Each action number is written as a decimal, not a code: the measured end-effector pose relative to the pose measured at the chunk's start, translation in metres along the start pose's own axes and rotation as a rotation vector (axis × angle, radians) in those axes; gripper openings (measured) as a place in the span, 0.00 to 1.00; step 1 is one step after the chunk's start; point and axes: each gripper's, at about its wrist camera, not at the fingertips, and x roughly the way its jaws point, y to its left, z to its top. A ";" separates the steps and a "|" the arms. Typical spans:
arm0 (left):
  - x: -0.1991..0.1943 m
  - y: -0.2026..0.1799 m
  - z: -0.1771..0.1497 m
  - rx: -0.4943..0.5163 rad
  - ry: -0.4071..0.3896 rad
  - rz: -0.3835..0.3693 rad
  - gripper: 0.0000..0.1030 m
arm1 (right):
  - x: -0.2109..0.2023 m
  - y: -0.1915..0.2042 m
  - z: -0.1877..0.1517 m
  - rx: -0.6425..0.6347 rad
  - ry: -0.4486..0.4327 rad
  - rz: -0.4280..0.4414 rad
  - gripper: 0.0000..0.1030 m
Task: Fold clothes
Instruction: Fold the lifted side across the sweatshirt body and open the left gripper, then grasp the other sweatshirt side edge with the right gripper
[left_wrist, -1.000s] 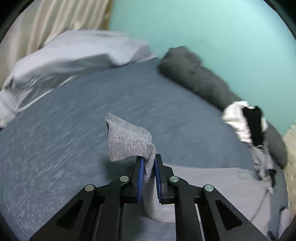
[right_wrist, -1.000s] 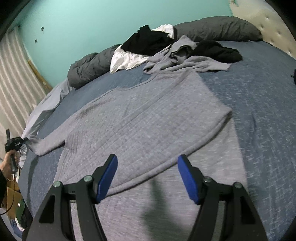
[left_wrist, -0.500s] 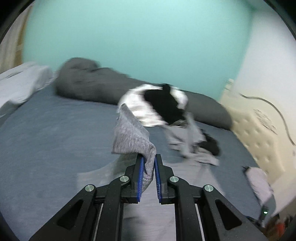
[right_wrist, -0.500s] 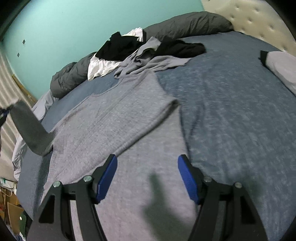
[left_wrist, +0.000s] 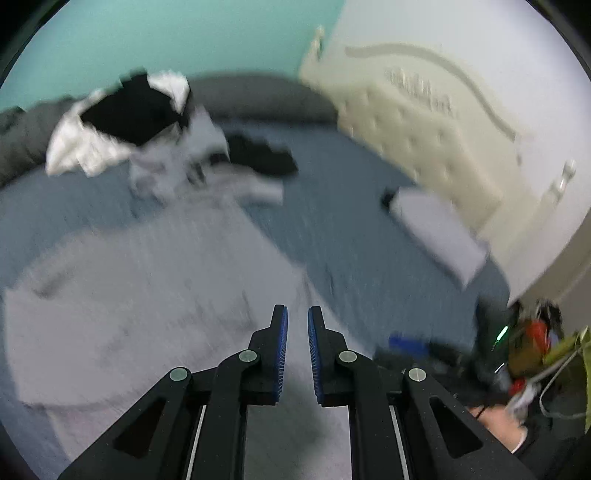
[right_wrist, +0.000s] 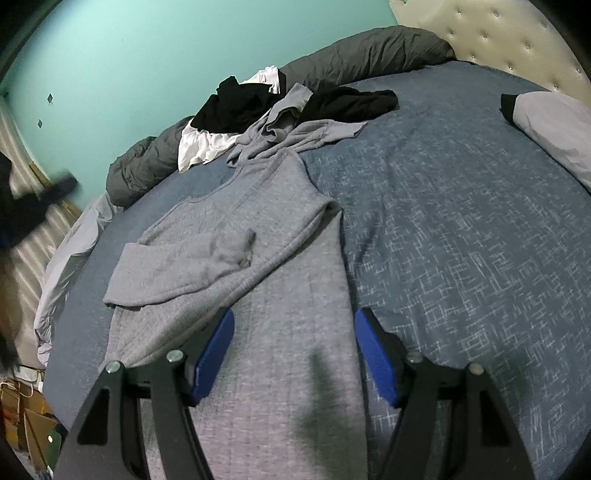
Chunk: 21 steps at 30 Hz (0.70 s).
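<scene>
- Since the earlier frames, the grey ribbed knit long-sleeved top's (right_wrist: 266, 280) left sleeve (right_wrist: 184, 258) had gone from the left gripper (left_wrist: 297, 325) and lay folded across the chest of the garment, cuff end near the middle.
- Left gripper jaws had just been opening; they stood slightly apart with nothing between the blue pads, hovering above the top (left_wrist: 140, 295) in a heavily blurred view.
- Right gripper (right_wrist: 293, 354) hung with its jaws wide apart and empty, low over the hem end of the top, not touching it as far as could be seen.
- The top lay flat on the blue-grey patterned bedspread (right_wrist: 461, 221), its neckline toward 11 o'clock in the right wrist view, and its right side already folded inward along a straight edge.
- At 12 o'clock from the neckline sat a heap of unfolded black, white and grey clothes (right_wrist: 280, 114), against a long dark grey bolster pillow (right_wrist: 369, 55).
- At 2 o'clock lay a folded pale grey garment with a black edge (right_wrist: 546, 125), near the cream tufted headboard (right_wrist: 509, 33).
- A person's hand (left_wrist: 502, 428) showed at 4 o'clock in the left wrist view.
</scene>
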 end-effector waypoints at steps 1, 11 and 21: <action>0.012 -0.001 -0.010 -0.005 0.028 0.004 0.26 | 0.001 -0.001 0.000 0.002 0.003 0.004 0.67; 0.009 0.074 -0.064 -0.158 0.043 0.129 0.33 | 0.016 0.007 0.001 0.024 0.031 0.069 0.67; -0.005 0.152 -0.103 -0.305 0.035 0.262 0.39 | 0.072 0.047 0.033 0.003 0.106 0.159 0.67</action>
